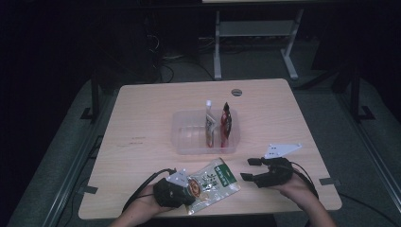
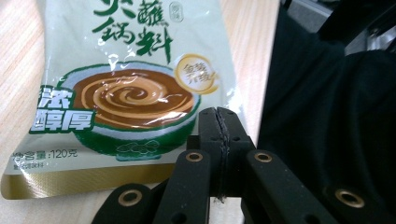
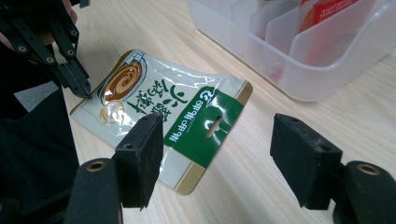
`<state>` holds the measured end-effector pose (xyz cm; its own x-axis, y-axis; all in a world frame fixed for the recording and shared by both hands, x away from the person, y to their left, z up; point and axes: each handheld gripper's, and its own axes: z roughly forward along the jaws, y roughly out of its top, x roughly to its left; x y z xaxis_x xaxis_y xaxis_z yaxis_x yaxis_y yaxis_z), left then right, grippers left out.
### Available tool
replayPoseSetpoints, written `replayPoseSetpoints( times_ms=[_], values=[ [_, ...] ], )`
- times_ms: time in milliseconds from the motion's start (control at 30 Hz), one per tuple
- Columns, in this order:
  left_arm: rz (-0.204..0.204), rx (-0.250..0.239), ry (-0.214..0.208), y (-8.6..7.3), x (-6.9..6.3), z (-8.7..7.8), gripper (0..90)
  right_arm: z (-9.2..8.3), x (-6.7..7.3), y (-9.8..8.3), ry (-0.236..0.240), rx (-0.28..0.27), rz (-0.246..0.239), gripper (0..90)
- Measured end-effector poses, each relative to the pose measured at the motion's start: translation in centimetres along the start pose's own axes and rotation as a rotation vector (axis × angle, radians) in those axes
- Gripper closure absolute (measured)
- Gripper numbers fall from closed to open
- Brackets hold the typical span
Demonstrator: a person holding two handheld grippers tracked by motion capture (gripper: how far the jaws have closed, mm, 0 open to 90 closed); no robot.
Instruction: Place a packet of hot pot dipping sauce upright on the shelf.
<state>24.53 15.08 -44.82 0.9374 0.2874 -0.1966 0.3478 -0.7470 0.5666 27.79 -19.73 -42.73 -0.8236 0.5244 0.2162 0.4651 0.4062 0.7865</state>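
A pale green sauce packet [image 1: 213, 182] [image 2: 126, 93] [image 3: 163, 107], printed with a bowl of brown sauce, lies flat near the table's front edge. My left gripper [image 1: 190, 187] [image 2: 217, 114] is shut, its tips pinching the packet's edge by the printed bowl; in the right gripper view the left gripper [image 3: 85, 88] meets that same edge. My right gripper [image 1: 246, 169] [image 3: 219, 158] stands open just right of the packet's green header end, with nothing between its pads.
A clear plastic bin [image 1: 182, 142] [image 3: 299, 79] with dividers sits mid-table behind the packet. A pale packet [image 1: 209, 125] and a red packet [image 1: 225, 123] stand upright in it. Bare wood lies left and right of the bin.
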Motion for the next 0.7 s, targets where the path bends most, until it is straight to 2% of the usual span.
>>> replayPoseSetpoints(
  times_ms=[67,267,533,700],
  values=[
    [-0.015,-0.003,-0.001,-0.1,0.3,0.0,89.4,0.1,0.0,0.0,0.000,0.000,0.001,34.2],
    [-0.026,0.002,0.048,-0.4,1.0,-0.2,89.5,0.2,0.2,0.0,0.006,0.002,-0.004,34.2],
    [-0.025,0.009,0.143,-0.1,2.6,-0.3,88.7,0.5,0.1,0.0,0.013,0.017,-0.002,34.2],
    [-0.047,-0.011,0.161,0.4,3.6,-0.3,85.9,0.6,0.2,0.0,0.013,0.021,-0.011,34.2]
  ],
)
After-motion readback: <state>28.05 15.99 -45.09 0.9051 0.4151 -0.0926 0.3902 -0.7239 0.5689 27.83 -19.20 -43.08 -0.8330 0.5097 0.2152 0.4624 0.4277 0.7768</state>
